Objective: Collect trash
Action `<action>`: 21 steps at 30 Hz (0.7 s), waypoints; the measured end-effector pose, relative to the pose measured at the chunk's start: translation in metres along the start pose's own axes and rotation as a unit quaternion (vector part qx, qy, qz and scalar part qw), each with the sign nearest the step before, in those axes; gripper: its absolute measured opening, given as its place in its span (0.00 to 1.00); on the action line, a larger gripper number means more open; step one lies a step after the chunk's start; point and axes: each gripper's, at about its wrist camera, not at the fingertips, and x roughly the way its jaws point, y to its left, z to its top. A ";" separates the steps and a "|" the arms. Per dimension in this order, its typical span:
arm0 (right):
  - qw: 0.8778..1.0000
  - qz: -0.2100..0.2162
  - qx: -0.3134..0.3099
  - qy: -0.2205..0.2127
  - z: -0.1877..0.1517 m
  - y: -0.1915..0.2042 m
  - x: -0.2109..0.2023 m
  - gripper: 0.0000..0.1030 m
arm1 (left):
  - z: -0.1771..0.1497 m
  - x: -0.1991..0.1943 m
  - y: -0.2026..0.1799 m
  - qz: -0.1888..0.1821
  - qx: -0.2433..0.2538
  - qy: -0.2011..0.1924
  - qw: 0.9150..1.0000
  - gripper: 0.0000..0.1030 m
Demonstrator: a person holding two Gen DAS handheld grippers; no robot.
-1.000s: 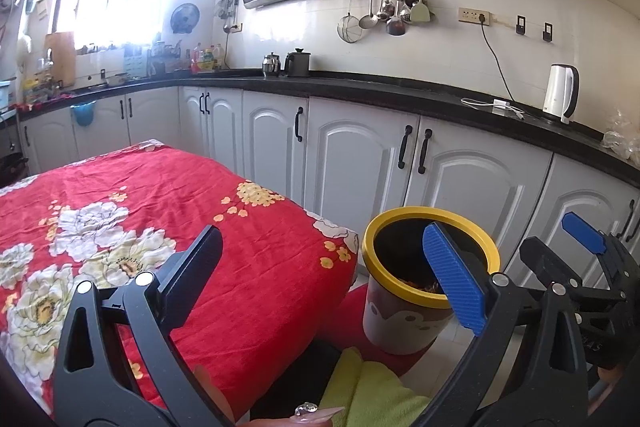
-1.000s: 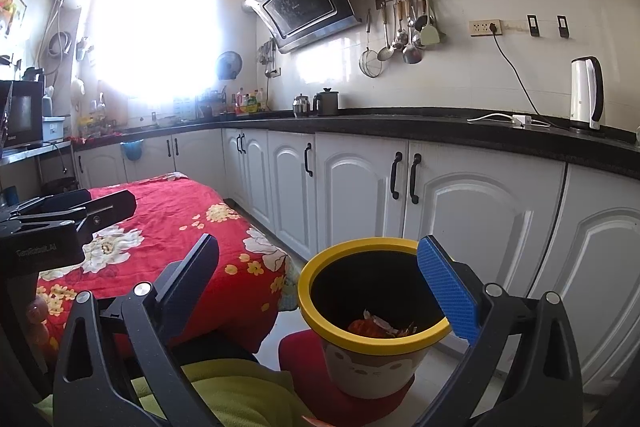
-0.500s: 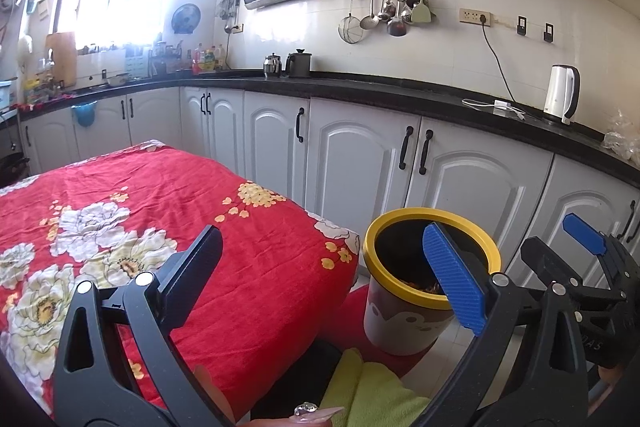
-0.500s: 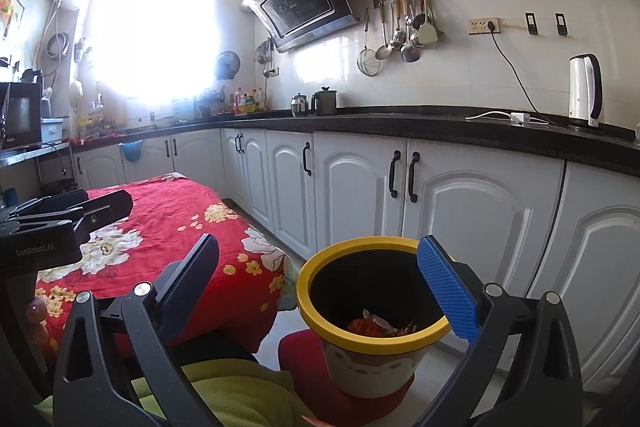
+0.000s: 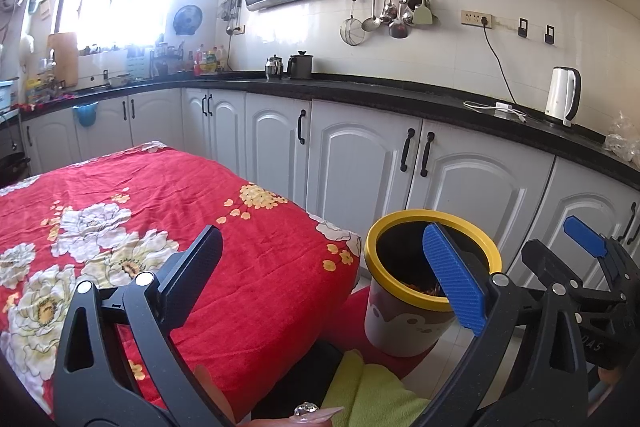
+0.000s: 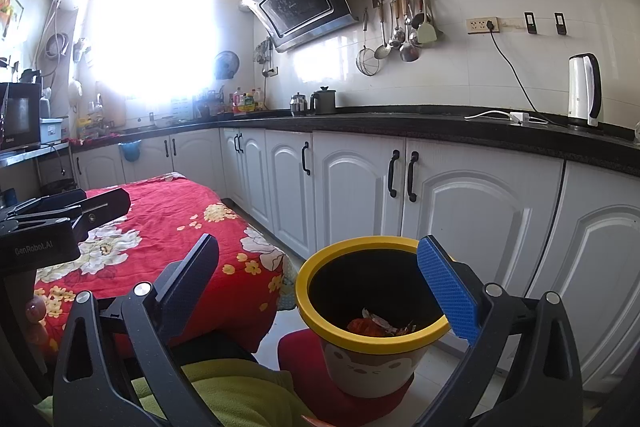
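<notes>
A white trash bin with a yellow rim [image 6: 374, 347] stands on a red stool [image 6: 304, 351] beside the table. It holds orange and pale scraps of trash [image 6: 376, 325]. The bin also shows in the left wrist view [image 5: 404, 323]. My right gripper [image 6: 320, 283] is open and empty, held above and in front of the bin. My left gripper [image 5: 326, 273] is open and empty over the table's near right corner. The right gripper shows at the right edge of the left wrist view [image 5: 584, 267]. The left gripper shows at the left of the right wrist view [image 6: 60, 223].
A table under a red floral cloth [image 5: 160, 211] lies to the left. White cabinets [image 6: 440, 211] under a black counter [image 6: 400, 123] run behind the bin. A white kettle [image 6: 584, 91] stands on the counter. A green garment [image 6: 224, 391] is below the grippers.
</notes>
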 end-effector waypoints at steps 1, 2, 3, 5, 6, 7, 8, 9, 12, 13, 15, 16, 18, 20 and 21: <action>1.000 0.000 0.000 0.000 0.000 0.000 0.000 0.94 | 0.001 0.000 0.001 0.000 0.000 0.000 1.000 0.89; 1.000 0.001 0.001 0.000 0.000 0.000 0.000 0.94 | 0.001 0.000 0.001 0.000 0.000 -0.001 1.000 0.89; 1.000 0.000 0.001 0.000 0.000 0.000 0.000 0.94 | 0.001 0.000 0.001 0.000 0.000 -0.001 1.000 0.89; 1.000 0.000 0.001 0.000 0.000 0.000 0.000 0.94 | 0.001 0.000 0.002 0.000 0.000 -0.001 1.000 0.89; 1.000 0.000 0.001 0.000 0.000 -0.001 0.000 0.94 | 0.001 0.000 0.001 0.000 0.000 -0.001 1.000 0.89; 1.000 0.000 0.001 0.000 0.000 -0.001 -0.001 0.94 | 0.001 0.000 0.001 0.001 0.000 -0.001 1.000 0.89; 1.000 0.000 0.001 0.001 0.000 -0.001 0.000 0.94 | 0.002 0.000 0.002 0.001 -0.001 -0.001 1.000 0.89; 1.000 0.000 0.001 0.001 0.000 -0.001 0.000 0.94 | 0.001 0.000 0.002 0.000 -0.001 0.000 1.000 0.89; 1.000 0.000 0.001 0.001 0.000 -0.001 0.000 0.94 | 0.001 0.000 0.002 0.000 0.000 -0.001 1.000 0.89; 1.000 -0.001 0.002 0.001 0.000 -0.001 0.000 0.94 | 0.001 0.000 0.001 0.000 -0.001 -0.001 1.000 0.89; 1.000 0.000 0.001 0.001 0.000 -0.001 0.000 0.94 | 0.001 0.000 0.002 0.000 0.000 -0.001 1.000 0.89; 1.000 0.000 0.001 0.001 0.000 -0.001 0.000 0.94 | 0.001 0.000 0.002 -0.001 -0.001 0.000 1.000 0.89; 1.000 0.000 0.001 0.001 0.000 -0.001 0.000 0.94 | 0.001 0.000 0.002 0.000 0.000 -0.001 1.000 0.89; 1.000 0.000 0.001 0.001 0.000 -0.001 0.000 0.94 | 0.002 0.000 0.002 0.000 0.001 0.000 1.000 0.89; 1.000 0.000 0.001 0.001 0.000 -0.001 0.000 0.94 | 0.001 0.000 0.002 0.000 0.000 -0.001 1.000 0.89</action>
